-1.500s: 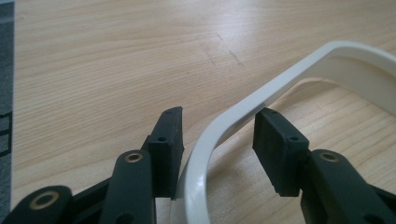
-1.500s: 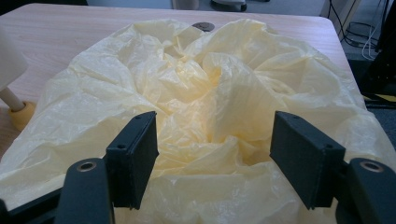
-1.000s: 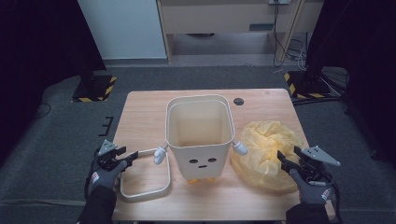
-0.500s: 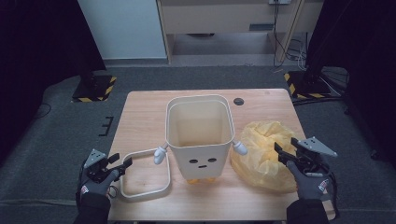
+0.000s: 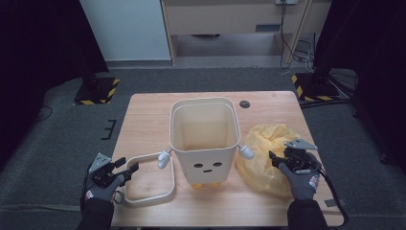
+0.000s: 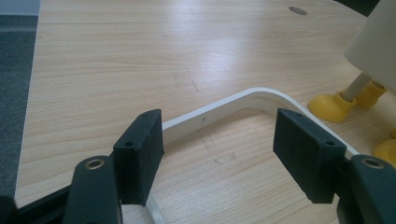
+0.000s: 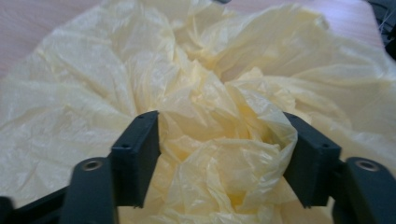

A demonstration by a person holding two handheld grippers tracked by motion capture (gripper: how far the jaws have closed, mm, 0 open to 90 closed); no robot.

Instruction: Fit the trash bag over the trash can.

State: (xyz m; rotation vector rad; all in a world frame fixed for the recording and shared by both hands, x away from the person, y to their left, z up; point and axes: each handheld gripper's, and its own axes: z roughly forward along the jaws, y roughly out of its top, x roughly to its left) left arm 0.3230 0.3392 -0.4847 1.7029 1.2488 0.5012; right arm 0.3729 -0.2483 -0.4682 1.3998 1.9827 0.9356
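In the right gripper view, the right gripper [image 7: 219, 158] has just been closing, its still-spread jaws bracketing crumpled folds of the yellow plastic bag [image 7: 210, 93]. The high view places the bag right of the cream bin [image 5: 205, 139] on the table [image 5: 148, 115]. The left gripper [image 5: 125, 168] gapes over the loose rim frame [image 5: 165, 195].

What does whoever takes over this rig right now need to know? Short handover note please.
Left gripper: open, jaws straddling a corner of the cream rim frame, which lies flat on the table left of the bin.
Right gripper: jaws have just been closing, crumpled yellow bag between them, not clamped yet.
Bin: upright mid-table, no liner in it.
Done: both grippers at their things.
Left: probably grip the bag, line the bin, fit the frame on top.
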